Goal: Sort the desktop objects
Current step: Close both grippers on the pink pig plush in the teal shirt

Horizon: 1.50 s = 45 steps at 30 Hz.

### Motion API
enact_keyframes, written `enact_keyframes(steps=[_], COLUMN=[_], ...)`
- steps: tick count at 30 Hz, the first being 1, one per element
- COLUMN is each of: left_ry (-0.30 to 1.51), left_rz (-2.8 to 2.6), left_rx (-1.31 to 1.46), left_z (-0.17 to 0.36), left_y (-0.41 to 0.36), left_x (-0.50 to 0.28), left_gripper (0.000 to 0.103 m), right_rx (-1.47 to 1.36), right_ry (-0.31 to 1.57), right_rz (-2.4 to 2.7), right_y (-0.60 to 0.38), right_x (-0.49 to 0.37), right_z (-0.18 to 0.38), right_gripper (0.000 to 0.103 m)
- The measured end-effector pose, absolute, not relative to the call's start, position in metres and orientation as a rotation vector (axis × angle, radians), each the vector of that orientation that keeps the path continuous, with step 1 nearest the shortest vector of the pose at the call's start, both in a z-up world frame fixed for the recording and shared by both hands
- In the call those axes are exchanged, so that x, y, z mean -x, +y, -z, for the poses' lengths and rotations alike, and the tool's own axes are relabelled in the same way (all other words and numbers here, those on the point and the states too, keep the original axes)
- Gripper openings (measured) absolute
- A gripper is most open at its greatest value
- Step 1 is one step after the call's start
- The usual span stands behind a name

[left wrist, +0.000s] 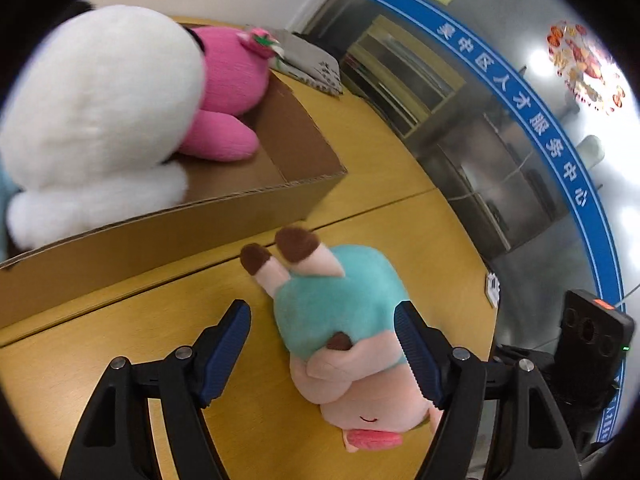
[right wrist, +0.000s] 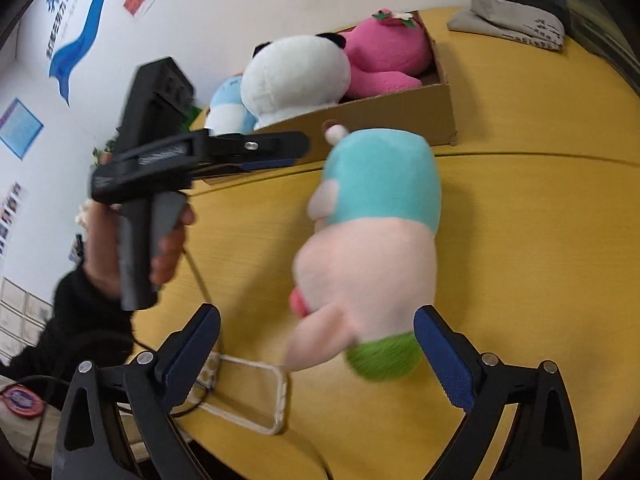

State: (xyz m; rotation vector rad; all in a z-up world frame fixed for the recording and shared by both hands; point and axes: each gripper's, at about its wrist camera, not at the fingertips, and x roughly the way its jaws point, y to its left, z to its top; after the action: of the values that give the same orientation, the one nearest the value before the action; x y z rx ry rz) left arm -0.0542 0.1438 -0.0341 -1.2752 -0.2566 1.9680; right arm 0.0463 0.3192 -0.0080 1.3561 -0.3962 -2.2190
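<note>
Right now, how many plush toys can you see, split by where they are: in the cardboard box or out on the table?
In the cardboard box: 3 (white panda plush, pink plush, light blue plush)
On the yellow table: 1 (pig plush in teal)
Total: 4

an office: blue service-centre banner [left wrist: 532,120] on glass partition, wall posters [right wrist: 20,126], yellow desk [right wrist: 520,240].

Bright, even room light. Glare blooms on the glass wall [left wrist: 568,128] beyond the left claw [left wrist: 322,350]. Fisheye bends the edges into black corners. The plush [right wrist: 372,248] ahead of the right claw [right wrist: 316,356] is motion-blurred.
</note>
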Motion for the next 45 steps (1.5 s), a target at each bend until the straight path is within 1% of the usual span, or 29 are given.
enact_keyframes(steps=[2,3,4,7,10,11,12,15,18,19,21,24,26,28,31,33,34,36,41,45], left_ry=[-0.217,-0.226,-0.249,-0.281,-0.289,-0.291,-0.293,-0.297,-0.312,-0.326,-0.35,-0.382,-0.418,-0.477,-0.508,-0.523,-0.518,-0.511,-0.524,-0.552], left_rz=[-1.947,-1.933,-1.917,-1.907,-1.893,-1.892,-1.894,-1.918,-1.964,-1.98,-1.993,-1.968,-1.941,-1.884,-1.787,-1.775,-1.774,-1.769,-1.774,-1.76], left_rx=[1.293,1.297,1.298,1.31,1.318,1.321,1.324,1.314,1.277,1.269,1.28,1.305,1.316,1.316,1.348,1.345,1.348,1.354,1.364,1.363], left_z=[0.042,0.046,0.049,0.055,0.06,0.06,0.06,0.053,0.041,0.038,0.041,0.055,0.065,0.074,0.091,0.094,0.094,0.095,0.095,0.098], left_y=[0.161,0.166,0.168,0.171,0.174,0.174,0.174,0.166,0.148,0.14,0.126,0.118,0.114,0.113,0.123,0.127,0.13,0.136,0.154,0.166], left_x=[0.055,0.056,0.059,0.065,0.065,0.065,0.065,0.062,0.059,0.059,0.061,0.065,0.067,0.071,0.074,0.075,0.075,0.075,0.075,0.073], left_gripper=[0.074,0.075,0.077,0.083,0.084,0.084,0.084,0.084,0.084,0.084,0.084,0.084,0.084,0.084,0.085,0.085,0.086,0.086,0.086,0.086], right_rx=[-1.318,-1.308,-1.318,-1.355,-1.402,-1.416,-1.43,-1.46,-1.42,-1.404,-1.373,-1.313,-1.269,-1.24,-1.293,-1.311,-1.32,-1.338,-1.265,-1.295], right_ry=[-0.421,-0.41,-0.386,-0.334,-0.308,-0.303,-0.299,-0.29,-0.238,-0.247,-0.32,-0.505,-0.593,-0.648,-0.694,-0.698,-0.677,-0.593,-0.355,-0.128], right_rz=[2.189,2.202,2.248,2.408,2.465,2.457,2.45,2.422,2.396,2.378,2.333,2.25,2.192,2.123,2.045,2.045,2.075,2.178,2.428,2.514], right_y=[0.322,0.322,0.322,0.326,0.323,0.32,0.317,0.312,0.313,0.316,0.328,0.349,0.357,0.36,0.361,0.357,0.356,0.353,0.343,0.317], right_x=[-0.058,-0.062,-0.061,-0.053,-0.031,-0.024,-0.018,-0.002,-0.004,-0.005,-0.004,0.001,0.0,0.0,0.005,0.004,0.004,0.004,-0.012,-0.015], right_z=[0.002,0.001,0.004,0.015,0.034,0.041,0.048,0.066,0.064,0.064,0.066,0.071,0.073,0.074,0.086,0.088,0.086,0.075,0.024,0.018], right_gripper=[0.101,0.102,0.102,0.102,0.102,0.101,0.098,0.091,0.086,0.085,0.083,0.082,0.082,0.082,0.083,0.088,0.091,0.101,0.102,0.102])
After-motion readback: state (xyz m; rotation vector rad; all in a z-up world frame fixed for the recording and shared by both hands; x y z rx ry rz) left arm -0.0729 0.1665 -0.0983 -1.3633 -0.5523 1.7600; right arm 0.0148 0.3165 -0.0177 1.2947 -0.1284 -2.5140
